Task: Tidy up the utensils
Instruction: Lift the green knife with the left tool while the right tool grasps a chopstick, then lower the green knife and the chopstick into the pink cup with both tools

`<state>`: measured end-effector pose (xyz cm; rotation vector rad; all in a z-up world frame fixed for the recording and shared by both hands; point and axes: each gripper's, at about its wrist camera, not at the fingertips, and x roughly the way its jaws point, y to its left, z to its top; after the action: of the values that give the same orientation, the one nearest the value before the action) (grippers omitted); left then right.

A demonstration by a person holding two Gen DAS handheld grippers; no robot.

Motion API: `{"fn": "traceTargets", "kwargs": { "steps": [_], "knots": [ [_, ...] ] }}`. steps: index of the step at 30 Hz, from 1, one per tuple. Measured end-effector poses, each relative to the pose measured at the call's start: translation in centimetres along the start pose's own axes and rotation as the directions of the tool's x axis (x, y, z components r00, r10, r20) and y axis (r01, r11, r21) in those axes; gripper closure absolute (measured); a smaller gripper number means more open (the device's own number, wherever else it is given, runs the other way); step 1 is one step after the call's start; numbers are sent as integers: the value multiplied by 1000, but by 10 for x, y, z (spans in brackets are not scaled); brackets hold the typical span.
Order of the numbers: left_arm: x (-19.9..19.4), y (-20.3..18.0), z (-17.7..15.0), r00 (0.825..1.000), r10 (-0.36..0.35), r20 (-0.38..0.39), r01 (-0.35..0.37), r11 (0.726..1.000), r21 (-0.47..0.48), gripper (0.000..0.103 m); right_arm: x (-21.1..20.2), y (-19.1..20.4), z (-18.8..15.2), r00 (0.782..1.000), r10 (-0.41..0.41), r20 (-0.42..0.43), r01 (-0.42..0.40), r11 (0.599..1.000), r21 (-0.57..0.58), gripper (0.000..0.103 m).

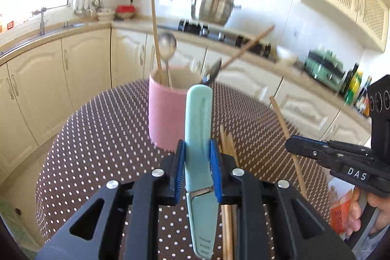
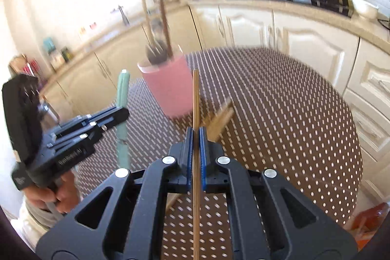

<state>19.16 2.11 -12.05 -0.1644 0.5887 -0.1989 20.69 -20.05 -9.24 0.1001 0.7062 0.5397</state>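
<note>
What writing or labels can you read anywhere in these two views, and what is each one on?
"DAS": white letters on the side of the right tool, seen from the left wrist view.
Pale lettering on the body of the left tool, seen from the right wrist view: too blurred to read.
Labels on the bottles at the counter's far right: too blurred to read.
No text on the pink cup or the green knife.

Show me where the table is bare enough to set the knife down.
Bare cloth lies right of the pink cup, out to the table edge, and left of the cup in the left view. Crowded: the chopsticks by the cup's base, between both grippers.
</note>
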Motion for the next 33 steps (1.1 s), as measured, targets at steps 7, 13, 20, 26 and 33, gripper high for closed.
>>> {"fn": "traceTargets", "kwargs": {
  "steps": [7,13,20,26,33],
  "knots": [
    [-34,5,15,988,-7,155,14,999,-44,84,-30,18,17,976,37,215,-39,999,5,98],
    [-49,6,38,972,7,234,4,999,-43,83,-35,39,41,930,84,358,-74,996,-39,98],
    [-59,10,79,940,32,340,-16,999,-49,83,-25,65,83,858,108,503,-69,993,-94,97],
    [-52,14,110,908,69,414,-48,997,-61,83,-13,79,117,775,67,628,-10,995,-95,97],
    [-22,24,129,898,90,431,-61,995,-82,83,14,76,137,724,31,689,20,998,-67,97]
  ]
}}
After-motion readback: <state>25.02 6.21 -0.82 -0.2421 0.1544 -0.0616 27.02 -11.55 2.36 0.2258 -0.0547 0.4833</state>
